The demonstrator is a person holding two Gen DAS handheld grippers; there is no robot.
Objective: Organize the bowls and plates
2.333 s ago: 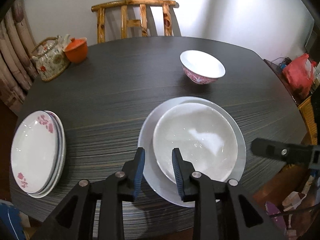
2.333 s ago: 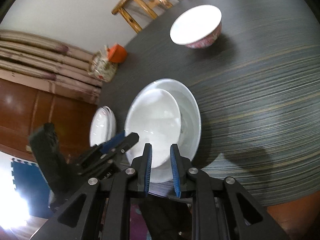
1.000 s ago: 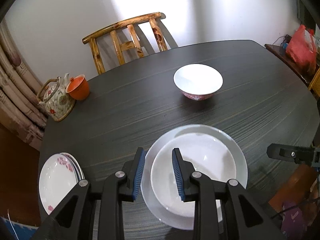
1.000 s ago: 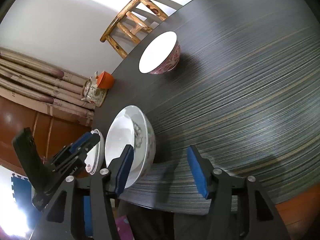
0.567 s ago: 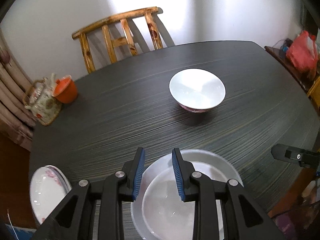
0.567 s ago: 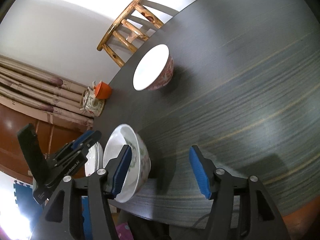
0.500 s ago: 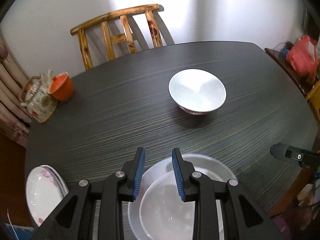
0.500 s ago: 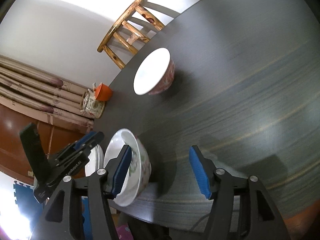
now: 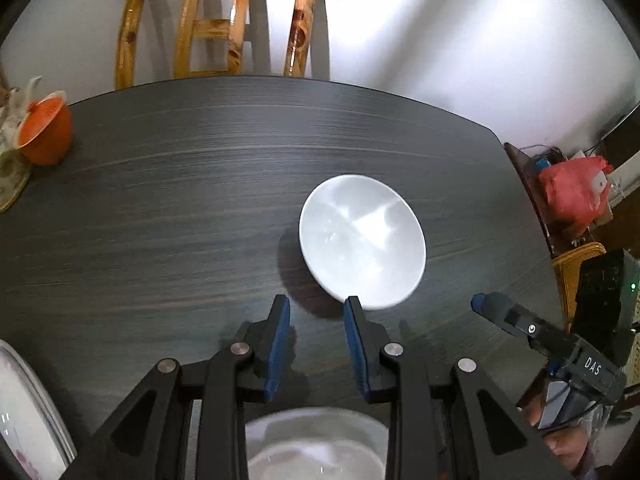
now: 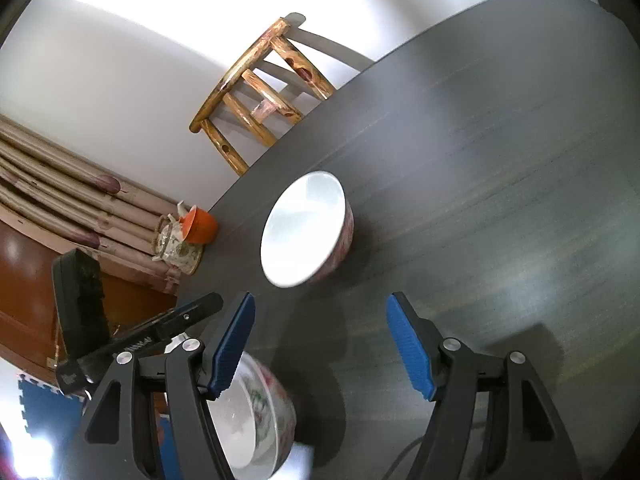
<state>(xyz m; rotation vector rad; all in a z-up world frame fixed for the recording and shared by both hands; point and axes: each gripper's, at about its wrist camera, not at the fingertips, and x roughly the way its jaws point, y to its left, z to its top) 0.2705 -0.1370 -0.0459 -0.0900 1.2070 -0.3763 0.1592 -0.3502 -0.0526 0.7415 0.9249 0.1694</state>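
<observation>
A white bowl with a pink pattern outside (image 9: 362, 246) stands alone on the dark round table (image 9: 160, 200); it also shows in the right wrist view (image 10: 306, 228). My left gripper (image 9: 316, 340) is open and empty just short of its near rim. My right gripper (image 10: 324, 346) is wide open and empty, a little in front of the bowl. A second floral bowl (image 10: 252, 416) sits on a white plate (image 9: 312, 420) near the table's front edge, below both grippers. A stack of floral plates (image 9: 24, 420) lies at the front left.
A floral teapot (image 10: 172, 244) and an orange cup (image 9: 44, 132) stand at the table's far left edge. A wooden chair (image 9: 224, 24) is behind the table. A red bag (image 9: 572, 188) sits on a side stand at the right.
Both grippers have moved forward over the table toward the lone bowl. The bowl on the plate has slipped to the bottom of both views. The right gripper, shut at first, has opened wide.
</observation>
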